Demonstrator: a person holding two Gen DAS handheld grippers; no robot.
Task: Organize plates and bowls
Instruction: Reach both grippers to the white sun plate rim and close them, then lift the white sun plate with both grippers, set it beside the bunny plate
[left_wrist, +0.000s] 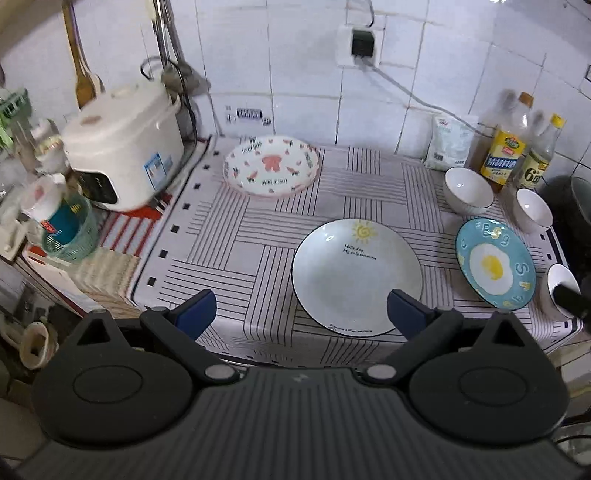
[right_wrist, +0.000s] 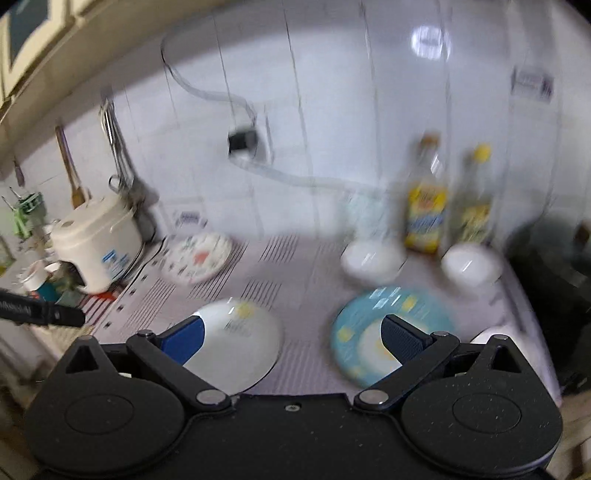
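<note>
"Hello day" on white plate (left_wrist: 356, 277)

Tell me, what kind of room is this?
Most likely a home kitchen: a white rice cooker sits on the counter, yellow-labelled oil bottles stand against the white tiled wall, and a wooden spatula hangs there.

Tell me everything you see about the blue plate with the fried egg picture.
The blue plate is round, shallow and glossy, probably ceramic, with a fried egg in its middle and pale letters and small yellow marks around it. It is empty and lies flat on the striped cloth, right of the white plate, near a small white bowl. No gripper touches it.
</note>
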